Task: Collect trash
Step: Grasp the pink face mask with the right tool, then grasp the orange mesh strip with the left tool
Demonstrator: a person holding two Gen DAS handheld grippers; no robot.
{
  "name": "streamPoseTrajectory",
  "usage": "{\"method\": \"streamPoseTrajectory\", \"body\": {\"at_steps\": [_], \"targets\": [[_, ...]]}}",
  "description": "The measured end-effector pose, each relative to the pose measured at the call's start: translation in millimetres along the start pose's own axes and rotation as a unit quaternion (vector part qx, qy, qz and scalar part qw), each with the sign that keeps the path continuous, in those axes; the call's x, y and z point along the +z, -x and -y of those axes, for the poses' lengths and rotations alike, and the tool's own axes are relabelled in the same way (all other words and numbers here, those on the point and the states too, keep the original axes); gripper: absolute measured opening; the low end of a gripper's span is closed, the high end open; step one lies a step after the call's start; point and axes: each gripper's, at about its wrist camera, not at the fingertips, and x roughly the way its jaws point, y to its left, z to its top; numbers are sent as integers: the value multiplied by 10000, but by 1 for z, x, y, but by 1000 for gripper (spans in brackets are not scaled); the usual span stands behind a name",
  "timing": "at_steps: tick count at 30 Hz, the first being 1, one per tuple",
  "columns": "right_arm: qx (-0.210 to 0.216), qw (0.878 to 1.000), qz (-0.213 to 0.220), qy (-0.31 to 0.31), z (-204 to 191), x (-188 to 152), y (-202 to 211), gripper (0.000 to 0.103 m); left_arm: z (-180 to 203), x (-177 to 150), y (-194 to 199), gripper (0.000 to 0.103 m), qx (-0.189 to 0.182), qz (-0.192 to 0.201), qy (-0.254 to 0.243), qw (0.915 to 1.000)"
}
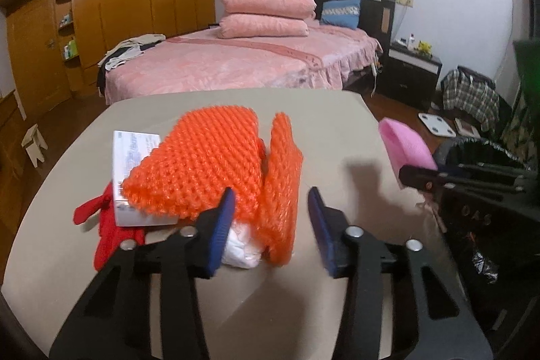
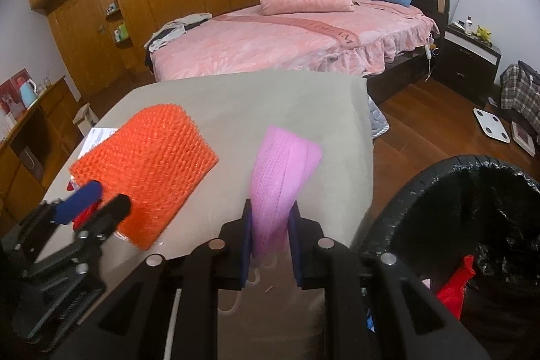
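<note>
While the right hand-held gripper (image 2: pixel 270 233) pinches the pink foam-net sleeve (image 2: pixel 281 172) beside the black-lined bin (image 2: pixel 415 191), the left hand-held gripper (image 1: pixel 270 208) stands unclosed astride the upright orange foam-net sleeve (image 1: pixel 281 188) on the table (image 1: pixel 337 130), its length running away from the fingers.

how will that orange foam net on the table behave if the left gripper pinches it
The orange foam net looks like open mesh folded on itself, so it will probably squash and flop rather than stay stiff. It seems very light, likely lifting easily. Being draped over the white box, it may drag that along.
</note>
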Motion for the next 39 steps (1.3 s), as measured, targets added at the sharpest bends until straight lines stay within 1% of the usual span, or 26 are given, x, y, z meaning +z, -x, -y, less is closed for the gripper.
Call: {"method": "streamPoseTrajectory", "body": {"at_steps": [1, 3, 5, 11, 18, 29, 39], "targets": [[2, 10000, 4, -10, 1, 0, 0, 19, 2, 0, -1, 31, 4, -18, -34, 10000], [14, 10000, 16, -44, 2, -1, 2, 19, 6, 0, -3, 25, -18, -38, -87, 10000], [18, 10000, 36, -54, 4, 0, 4, 19, 8, 0, -1, 13, -4, -13, -106, 9999], [29, 9999, 126, -62, 7, 0, 13, 19, 13, 5, 14, 11, -47, 188, -138, 9997], [60, 9996, 264, -42, 9, 1, 31, 19, 19, 14, 35, 11, -181, 402, -101, 9990], [39, 9976, 689, -66, 24, 8, 79, 19, 40, 26, 61, 11, -380, 556, -106, 9977], [-149, 9947, 1012, -122, 50, 9, 121, 19, 65, 35, 80, 11, -671, 674, -194, 9953]]}}
